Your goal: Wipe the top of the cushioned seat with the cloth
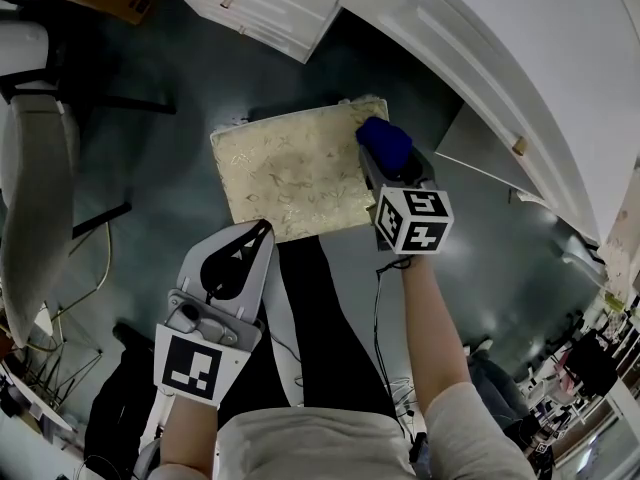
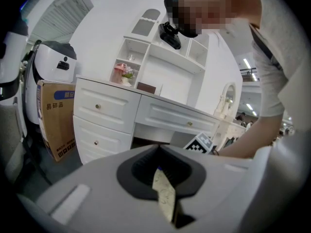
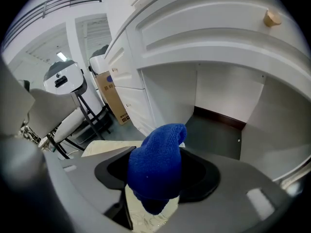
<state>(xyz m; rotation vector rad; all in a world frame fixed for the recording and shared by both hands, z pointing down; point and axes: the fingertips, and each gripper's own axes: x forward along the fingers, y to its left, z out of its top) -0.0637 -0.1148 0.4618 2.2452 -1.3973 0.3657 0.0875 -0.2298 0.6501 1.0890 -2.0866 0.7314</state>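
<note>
right gripper (image 1: pixel 378 158) jaws spread wide, blue cloth (image 1: pixel 386 138) sits loose btwn them over right edge of cushioned seat (image 1: pixel 290 173). left gripper (image 1: pixel 262 230) jaws nearly together, empty, by seat's near edge. step: placing cloth, wipe looks not begun. next prob: re-pinch cloth, press down, sweep across top.

cream patterned square cushioned seat (image 1: pixel 295 173): 1 | blue fuzzy cloth (image 1: pixel 384 140): 1 | brown cardboard box (image 2: pixel 56 120): 1 | white dressing table (image 2: pixel 160 113): 1

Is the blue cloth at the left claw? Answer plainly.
No, the head view shows the blue cloth at the right claw, over the cushioned seat's right edge.
</note>
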